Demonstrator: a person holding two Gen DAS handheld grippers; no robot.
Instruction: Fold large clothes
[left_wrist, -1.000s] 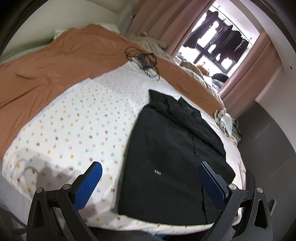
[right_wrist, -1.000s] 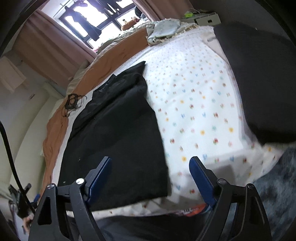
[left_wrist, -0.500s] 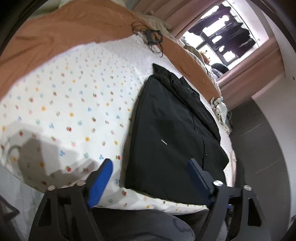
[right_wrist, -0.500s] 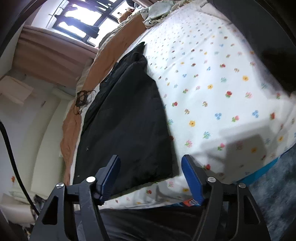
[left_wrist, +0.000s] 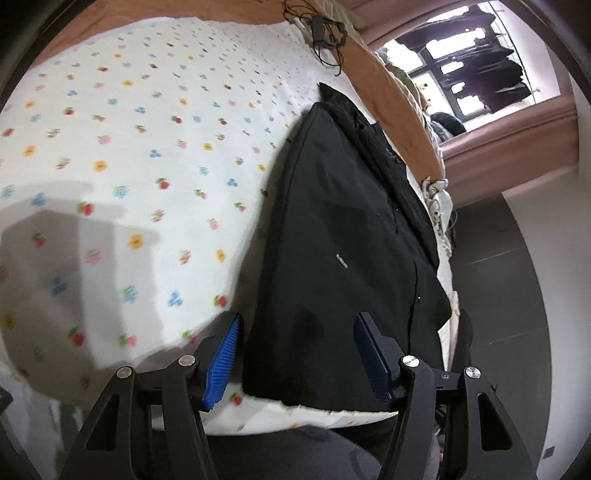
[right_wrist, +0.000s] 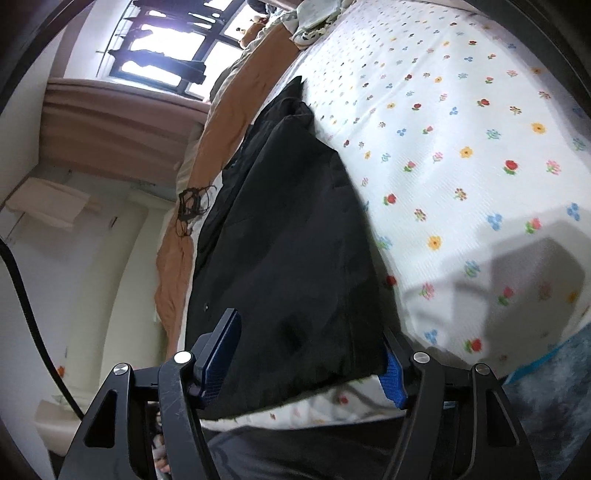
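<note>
Fingers (left_wrist: 223, 360) of both grippers parted, gripping nothing, straddling the near hem corners of the black garment (left_wrist: 343, 236) on the floral sheet (left_wrist: 147, 147); long axis straight ahead; left gripper (left_wrist: 299, 354) and right gripper (right_wrist: 306, 363) equally close.

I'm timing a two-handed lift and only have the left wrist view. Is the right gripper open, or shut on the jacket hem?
Observer: Open. The right gripper has its fingers spread, and the near hem of the black jacket lies between them.
Operator: Which part of the hem?
Observer: The corner toward the bare flowered sheet. It sits right beside one blue pad; I cannot tell whether they touch.
Operator: What's past that corner?
Observer: A blue-grey rug on the floor beyond the bed's edge.
</note>
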